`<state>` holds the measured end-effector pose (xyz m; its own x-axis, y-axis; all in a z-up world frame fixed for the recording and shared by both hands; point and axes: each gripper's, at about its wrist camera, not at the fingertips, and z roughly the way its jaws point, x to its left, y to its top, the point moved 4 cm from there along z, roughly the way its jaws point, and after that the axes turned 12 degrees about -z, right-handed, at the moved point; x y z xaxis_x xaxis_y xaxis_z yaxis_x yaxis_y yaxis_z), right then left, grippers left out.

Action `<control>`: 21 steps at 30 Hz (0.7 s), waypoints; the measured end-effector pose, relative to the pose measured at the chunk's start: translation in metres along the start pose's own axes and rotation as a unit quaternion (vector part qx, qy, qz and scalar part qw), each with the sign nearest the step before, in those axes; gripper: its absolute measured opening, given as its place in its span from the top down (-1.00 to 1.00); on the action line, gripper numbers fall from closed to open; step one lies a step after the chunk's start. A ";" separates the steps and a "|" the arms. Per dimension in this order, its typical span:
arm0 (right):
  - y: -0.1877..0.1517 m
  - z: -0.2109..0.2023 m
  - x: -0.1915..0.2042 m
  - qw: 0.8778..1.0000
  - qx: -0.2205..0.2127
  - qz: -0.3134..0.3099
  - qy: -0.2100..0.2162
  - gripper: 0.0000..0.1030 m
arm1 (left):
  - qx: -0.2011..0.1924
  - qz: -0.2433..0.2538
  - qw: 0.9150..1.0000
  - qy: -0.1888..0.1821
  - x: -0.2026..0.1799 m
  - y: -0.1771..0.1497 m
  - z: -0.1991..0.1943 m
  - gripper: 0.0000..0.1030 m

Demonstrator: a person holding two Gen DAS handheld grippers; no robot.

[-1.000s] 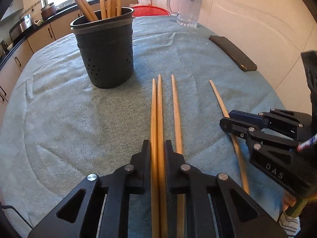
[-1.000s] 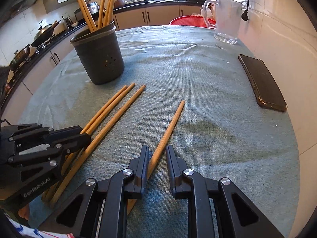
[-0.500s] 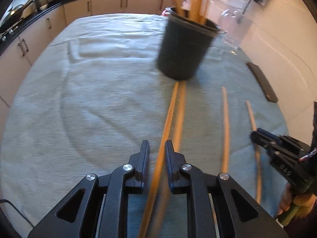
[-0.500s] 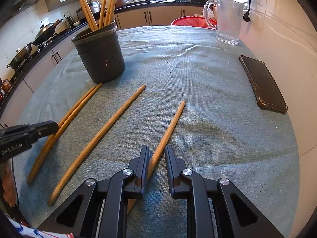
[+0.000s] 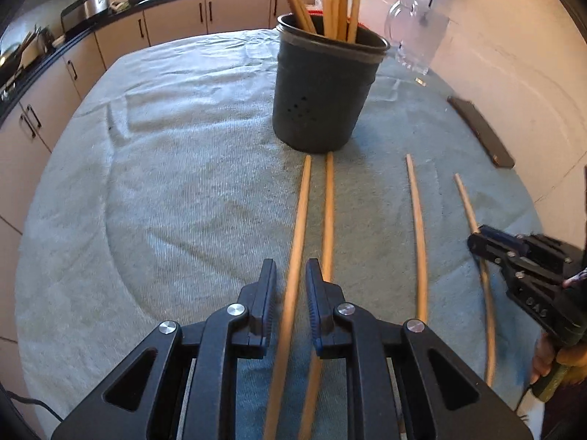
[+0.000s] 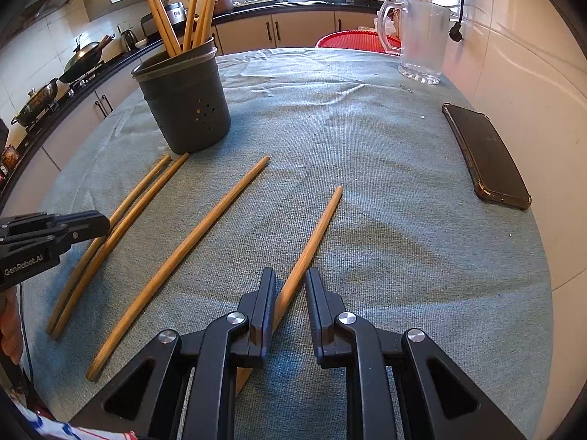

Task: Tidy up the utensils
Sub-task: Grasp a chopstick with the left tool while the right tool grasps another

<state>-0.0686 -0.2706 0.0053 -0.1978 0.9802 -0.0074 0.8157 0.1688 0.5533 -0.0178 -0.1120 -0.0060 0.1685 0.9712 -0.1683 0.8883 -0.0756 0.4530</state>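
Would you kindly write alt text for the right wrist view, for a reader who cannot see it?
The right tool straddles the near end of one wooden chopstick lying on a grey-green cloth. Three more chopsticks lie to its left, below a dark holder of upright chopsticks; a phone lies right, a glass jug behind.

"genrobot.ai" on left tongs (image 6: 104, 222)

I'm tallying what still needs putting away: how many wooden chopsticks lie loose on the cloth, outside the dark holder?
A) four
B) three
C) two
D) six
A: the right wrist view shows a close pair of chopsticks near the dark holder, a third chopstick alone, and a fourth chopstick running back between the right claw fingers.
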 end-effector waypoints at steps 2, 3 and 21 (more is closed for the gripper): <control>0.001 0.000 0.000 1.000 0.003 -0.003 0.000 0.69 | 0.010 0.008 1.000 0.008 -0.002 0.004 0.007 0.71; 0.001 0.000 0.000 1.000 0.004 -0.003 0.001 0.69 | 0.020 0.014 1.000 0.012 -0.002 0.007 0.012 0.73; 0.026 0.019 -0.041 0.985 0.164 -0.040 -0.021 0.76 | 0.109 0.026 0.994 0.013 0.003 0.049 0.035 0.81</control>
<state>-0.0292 -0.3044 0.0039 -0.2527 0.9644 -0.0779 0.9316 0.2642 0.2497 0.0410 -0.1208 -0.0149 0.2072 0.9702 -0.1259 0.9508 -0.1694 0.2592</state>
